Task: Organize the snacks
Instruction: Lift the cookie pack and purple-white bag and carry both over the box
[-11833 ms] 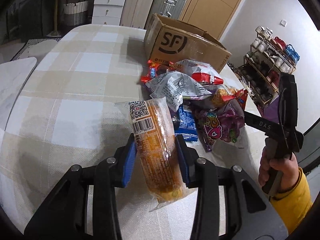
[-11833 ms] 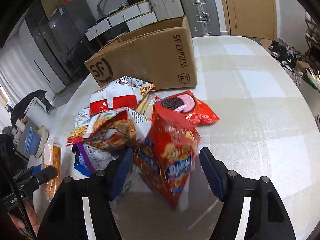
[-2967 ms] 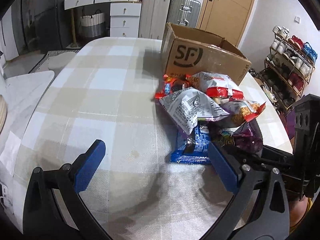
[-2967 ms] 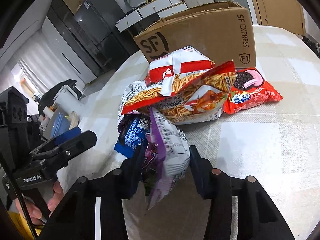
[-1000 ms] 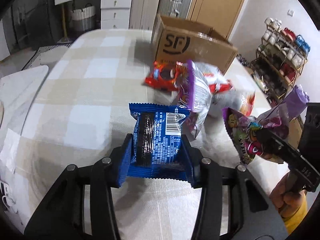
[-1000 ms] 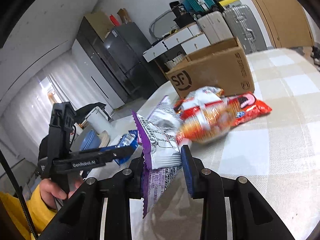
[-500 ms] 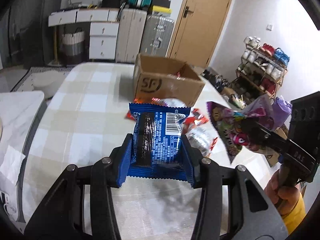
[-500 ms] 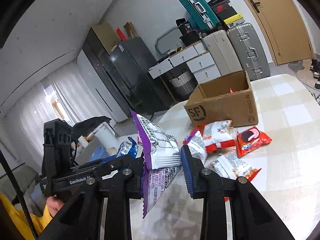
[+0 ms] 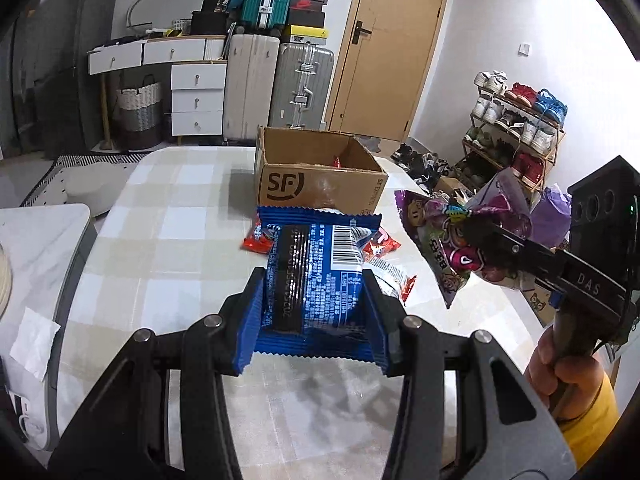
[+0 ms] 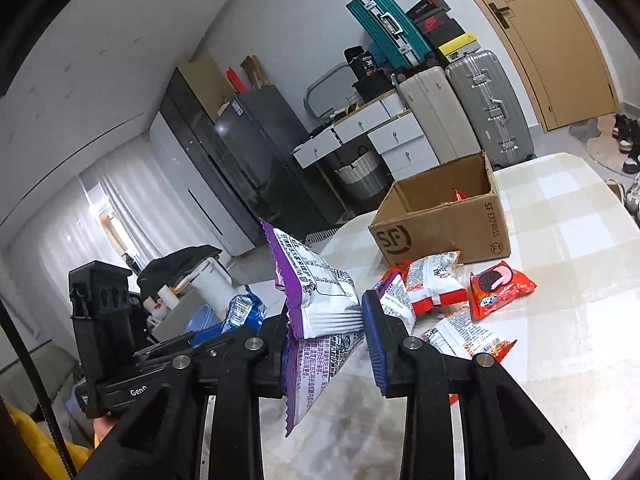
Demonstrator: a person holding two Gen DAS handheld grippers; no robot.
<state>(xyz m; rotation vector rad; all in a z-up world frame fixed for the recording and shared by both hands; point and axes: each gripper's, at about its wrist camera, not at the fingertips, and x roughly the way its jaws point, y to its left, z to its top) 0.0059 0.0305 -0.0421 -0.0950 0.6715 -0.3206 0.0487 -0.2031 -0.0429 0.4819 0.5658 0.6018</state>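
The left gripper (image 9: pixel 314 292), clamped on a blue biscuit packet (image 9: pixel 316 276), and the right gripper (image 10: pixel 326 330), pinching a purple-edged snack bag (image 10: pixel 316 300), have both lifted clear of the checked table (image 9: pixel 160 248) within the last second. Both snacks now hang short of the open SF cardboard box (image 9: pixel 320 184), probably their destination, while several packets remain beside it.
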